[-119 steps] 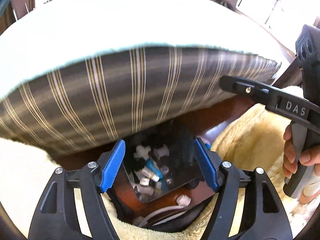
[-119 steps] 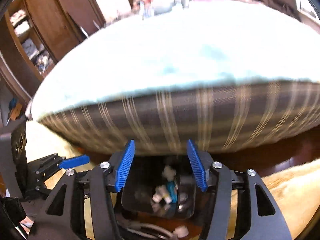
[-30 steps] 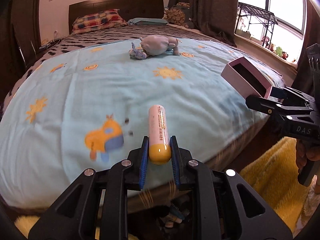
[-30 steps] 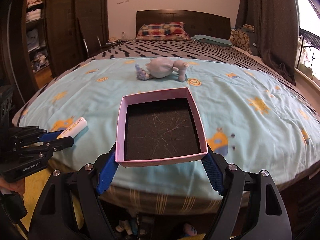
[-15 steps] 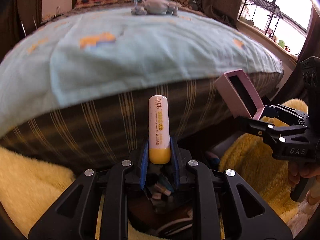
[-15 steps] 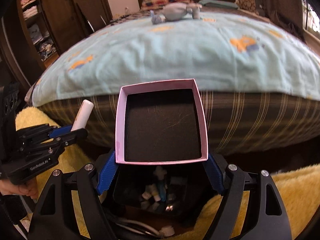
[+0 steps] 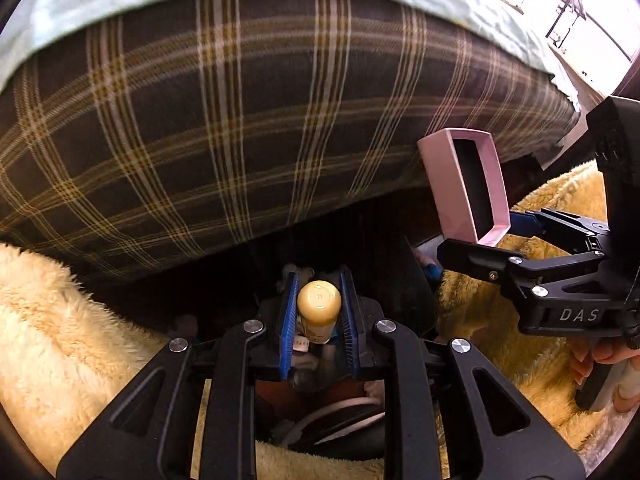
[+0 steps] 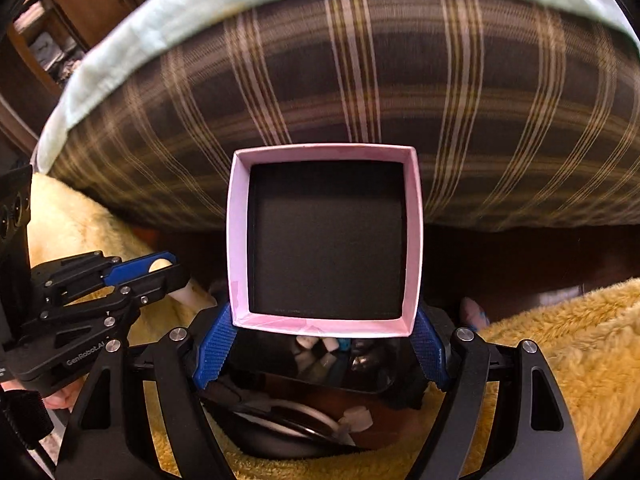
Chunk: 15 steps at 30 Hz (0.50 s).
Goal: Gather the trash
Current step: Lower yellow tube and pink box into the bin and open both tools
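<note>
The bed [image 7: 224,92] is filling the upper part of both views: plaid side below, pale blue sheet [image 8: 120,44] along its top edge. A yellow fleece rug [image 7: 60,320] is lying on the floor either side of a dark bin [image 8: 312,372] at the foot of the bed. The bin is holding small white and blue bits, too small to identify; a white ring-shaped item is lying just in front of it.

You are holding the pink box [image 8: 324,236] in your right hand-held gripper [image 8: 324,344]. Its blue pads are pressing on the box's two side walls near the bottom edge, so the gripper is clamped on it. The box is open toward the camera, black lining facing you, and is sitting directly above the bin's opening, in front of the plaid side. In the left wrist view the box [image 7: 464,184] is appearing tilted, to the right of the tube.

Your left hand-held gripper [image 7: 319,312] is clenched on the tube [image 7: 319,304]: blue pads tight on both sides, yellow rounded end facing the camera, body pointing down toward the bin. In the right wrist view the tube [image 8: 188,294] is showing only as a white stub below the left gripper, just left of the box.
</note>
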### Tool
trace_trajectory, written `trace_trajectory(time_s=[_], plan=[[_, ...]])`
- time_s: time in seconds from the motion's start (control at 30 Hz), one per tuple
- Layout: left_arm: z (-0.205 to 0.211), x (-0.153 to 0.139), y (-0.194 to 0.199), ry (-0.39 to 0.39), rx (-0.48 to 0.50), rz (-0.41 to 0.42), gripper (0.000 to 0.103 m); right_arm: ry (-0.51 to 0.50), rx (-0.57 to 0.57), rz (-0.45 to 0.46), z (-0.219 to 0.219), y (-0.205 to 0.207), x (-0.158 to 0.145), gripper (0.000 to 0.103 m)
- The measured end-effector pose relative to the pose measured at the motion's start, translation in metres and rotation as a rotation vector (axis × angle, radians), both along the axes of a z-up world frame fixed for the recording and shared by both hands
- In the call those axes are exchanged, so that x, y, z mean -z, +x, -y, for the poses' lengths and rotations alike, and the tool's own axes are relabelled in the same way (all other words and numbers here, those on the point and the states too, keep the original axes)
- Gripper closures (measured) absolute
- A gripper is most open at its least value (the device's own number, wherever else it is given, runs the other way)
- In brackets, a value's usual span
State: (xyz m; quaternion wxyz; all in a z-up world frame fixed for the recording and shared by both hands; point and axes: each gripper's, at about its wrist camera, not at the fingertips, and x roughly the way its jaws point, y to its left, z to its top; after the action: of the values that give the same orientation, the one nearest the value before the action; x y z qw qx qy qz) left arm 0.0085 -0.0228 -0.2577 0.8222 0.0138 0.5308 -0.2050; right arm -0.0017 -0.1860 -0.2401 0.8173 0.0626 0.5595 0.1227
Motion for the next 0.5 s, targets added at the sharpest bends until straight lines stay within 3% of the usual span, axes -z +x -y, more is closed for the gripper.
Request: trace_trajectory(time_s=[0.17,0.5], plan=[[0.009,0.009,0.001,0.02,0.03,-0.026,0.084,0.011,0.005,-0.06,0.001,0.0,0.013,0.025],[0.014,0.018,0.007,0.02,0.04,-0.075,0.081,0.027,0.017,-0.066,0.007,0.009,0.019,0.024]])
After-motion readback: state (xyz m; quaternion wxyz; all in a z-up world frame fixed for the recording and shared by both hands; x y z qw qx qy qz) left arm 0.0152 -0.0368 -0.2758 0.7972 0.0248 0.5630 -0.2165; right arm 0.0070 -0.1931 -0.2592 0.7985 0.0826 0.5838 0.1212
